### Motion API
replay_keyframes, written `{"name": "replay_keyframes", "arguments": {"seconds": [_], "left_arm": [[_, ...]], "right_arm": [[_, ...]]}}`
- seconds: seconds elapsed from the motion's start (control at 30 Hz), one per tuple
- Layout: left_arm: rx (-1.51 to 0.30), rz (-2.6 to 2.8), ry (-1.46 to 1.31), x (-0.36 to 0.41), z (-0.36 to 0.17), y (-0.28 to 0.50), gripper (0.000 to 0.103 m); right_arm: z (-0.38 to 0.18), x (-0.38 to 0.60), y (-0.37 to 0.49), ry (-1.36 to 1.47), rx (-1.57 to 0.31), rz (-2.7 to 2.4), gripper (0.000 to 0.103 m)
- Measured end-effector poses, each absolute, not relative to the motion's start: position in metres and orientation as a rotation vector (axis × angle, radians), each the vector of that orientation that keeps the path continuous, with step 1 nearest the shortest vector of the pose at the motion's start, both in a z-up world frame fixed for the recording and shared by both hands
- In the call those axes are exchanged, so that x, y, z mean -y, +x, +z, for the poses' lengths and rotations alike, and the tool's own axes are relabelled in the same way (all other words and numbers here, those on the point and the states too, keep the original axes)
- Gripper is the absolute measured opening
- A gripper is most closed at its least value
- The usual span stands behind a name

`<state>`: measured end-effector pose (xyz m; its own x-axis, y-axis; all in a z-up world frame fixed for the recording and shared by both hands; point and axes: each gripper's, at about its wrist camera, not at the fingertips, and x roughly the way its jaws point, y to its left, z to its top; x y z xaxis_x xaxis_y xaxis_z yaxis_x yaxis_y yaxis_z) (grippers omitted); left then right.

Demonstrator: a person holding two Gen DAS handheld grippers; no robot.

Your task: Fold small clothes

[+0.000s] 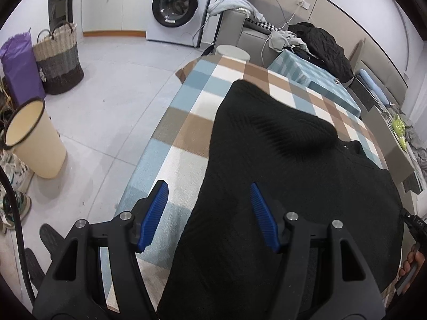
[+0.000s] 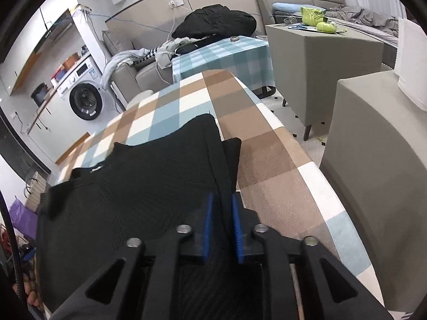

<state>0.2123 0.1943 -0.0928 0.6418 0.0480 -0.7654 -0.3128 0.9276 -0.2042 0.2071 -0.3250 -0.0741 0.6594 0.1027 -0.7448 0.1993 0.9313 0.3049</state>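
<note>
Black garment [image 1: 280, 186] spread on a checked table [image 1: 170, 138], mid-fold.

Seen in the left wrist view: left gripper [image 1: 209, 213] at lower centre, blue pads wide apart and gripping nothing, one pad over the checked cloth, the other over the dark fabric, the garment's left edge running between them. Seen in the right wrist view: right gripper [image 2: 221, 226] at lower centre, pads nearly together, with the garment's right edge passing between them; firm pinch or slight gap, hard to tell. Garment filling the middle and lower part of both frames, a raised hump at centre in the left view. Washing machine [image 1: 178, 5] at top centre, woven basket [image 1: 58, 58] and cream bin [image 1: 34, 138] on the floor at left. Grey sofa [image 2: 128, 74] heaped with clothes beyond the table.
</note>
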Motion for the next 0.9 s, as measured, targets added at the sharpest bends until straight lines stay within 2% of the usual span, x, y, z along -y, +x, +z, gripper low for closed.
{"name": "replay_keyframes", "arguments": {"seconds": [0.2, 0.33, 0.4, 0.5, 0.6, 0.73, 0.9], "left_arm": [[-0.827, 0.097, -0.272, -0.163, -0.074, 0.240, 0.061], [-0.862, -0.029, -0.196, -0.125, -0.074, 0.285, 0.061], [-0.902, -0.072, -0.179, -0.111, -0.080, 0.307, 0.061], [-0.970, -0.054, -0.178, -0.105, -0.096, 0.344, 0.061], [-0.961, 0.074, -0.185, -0.122, -0.103, 0.365, 0.061], [-0.914, 0.082, -0.298, -0.151, -0.090, 0.350, 0.061], [-0.869, 0.149, -0.272, -0.170, -0.078, 0.292, 0.061]], "right_arm": [[-0.062, 0.328, 0.185, 0.418, -0.814, -0.062, 0.029], [-0.054, 0.316, 0.162, 0.408, -0.804, -0.032, 0.031], [-0.054, 0.308, 0.152, 0.389, -0.807, -0.019, 0.040], [-0.055, 0.298, 0.136, 0.370, -0.815, 0.005, 0.041], [-0.054, 0.293, 0.123, 0.349, -0.816, -0.005, 0.041], [-0.055, 0.297, 0.116, 0.360, -0.819, -0.015, 0.041], [-0.058, 0.292, 0.125, 0.366, -0.830, 0.018, 0.042]]}}
